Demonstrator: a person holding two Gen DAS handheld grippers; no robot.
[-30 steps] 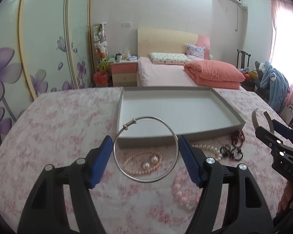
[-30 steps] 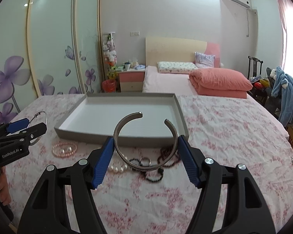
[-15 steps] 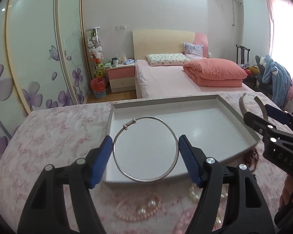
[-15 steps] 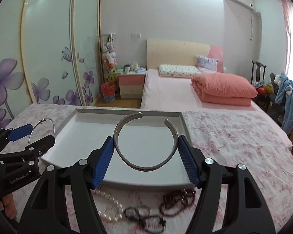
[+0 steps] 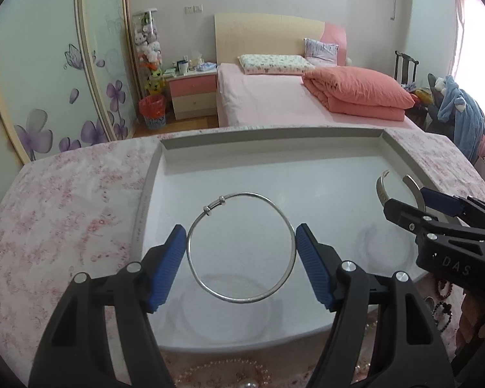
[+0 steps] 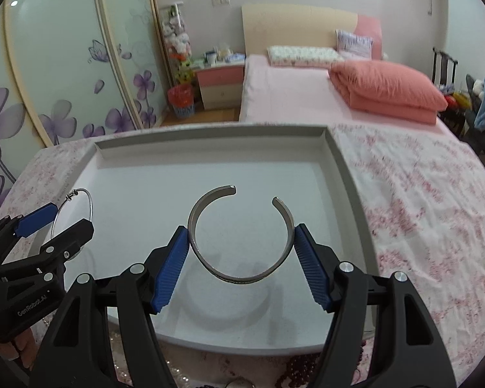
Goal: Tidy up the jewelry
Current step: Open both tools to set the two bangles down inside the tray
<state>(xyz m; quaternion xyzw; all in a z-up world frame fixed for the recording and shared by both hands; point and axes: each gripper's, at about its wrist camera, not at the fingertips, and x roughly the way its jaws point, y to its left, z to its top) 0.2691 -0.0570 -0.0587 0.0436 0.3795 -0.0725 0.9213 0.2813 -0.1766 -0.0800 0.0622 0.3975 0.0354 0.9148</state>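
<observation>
My left gripper (image 5: 241, 247) is shut on a thin silver bangle (image 5: 274, 210) and holds it just above the floor of the grey tray (image 5: 268, 137). My right gripper (image 6: 241, 247) is shut on a wide open-ended silver cuff (image 6: 197, 210) and holds it above the same tray (image 6: 210, 132). In the left wrist view the right gripper (image 5: 404, 199) with the cuff (image 5: 381, 190) is at the right. In the right wrist view the left gripper (image 6: 61, 218) with the bangle (image 6: 89, 199) is at the left.
The tray lies on a pink floral cloth (image 6: 420, 194). Pearl strands (image 5: 223, 373) and dark bead bracelets (image 5: 443, 294) lie on the cloth in front of the tray. A bed (image 5: 274, 103) and a wardrobe (image 5: 48, 80) stand behind.
Both grippers have moved forward and down over the tray, each still holding its bracelet. The loose jewelry on the cloth has slid to the bottom edge of both views.
</observation>
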